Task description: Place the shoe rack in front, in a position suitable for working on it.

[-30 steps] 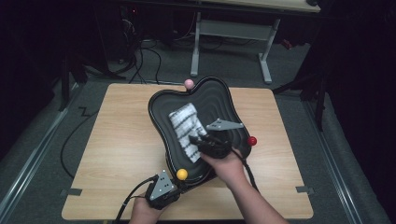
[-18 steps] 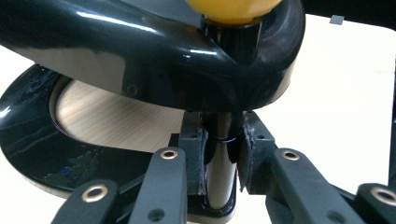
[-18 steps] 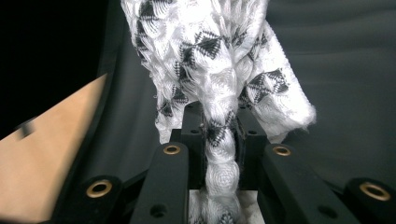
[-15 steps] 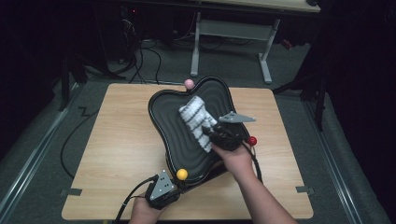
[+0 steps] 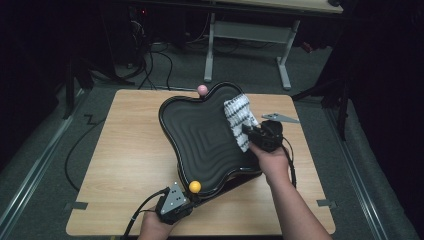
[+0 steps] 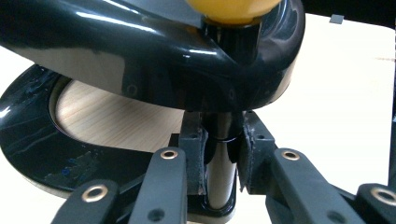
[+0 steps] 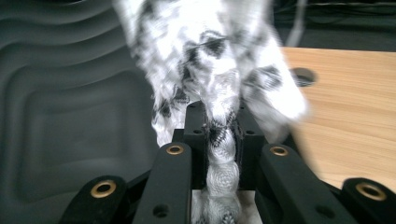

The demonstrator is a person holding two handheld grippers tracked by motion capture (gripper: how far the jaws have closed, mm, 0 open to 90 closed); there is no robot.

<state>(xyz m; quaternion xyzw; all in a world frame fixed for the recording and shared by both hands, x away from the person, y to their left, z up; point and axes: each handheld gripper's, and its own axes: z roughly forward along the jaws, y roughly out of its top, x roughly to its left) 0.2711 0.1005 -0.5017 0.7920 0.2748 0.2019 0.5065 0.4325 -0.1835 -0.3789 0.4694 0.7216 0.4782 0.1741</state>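
Presently right gripper (image 5: 248, 131) pinching white cloth (image 5: 240, 120) on black tray (image 5: 200, 135), right side (cloth blurred). Left gripper (image 6: 223, 154) clamped round tray's post (image 6: 220, 172) at near edge.

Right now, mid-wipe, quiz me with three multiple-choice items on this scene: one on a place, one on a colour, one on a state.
1. Where is the cloth? A near the tray's right edge; B on the floor; C by the yellow knob.
2. What colour is the knob at the tray's far rim? A green; B pink; C blue.
3. What does the left gripper hold? A nothing; B the cloth; C the post under the yellow knob.

A: the high view shows it there, in the right gripper.
B: it looks pink.
C: its fingers clamp that post.
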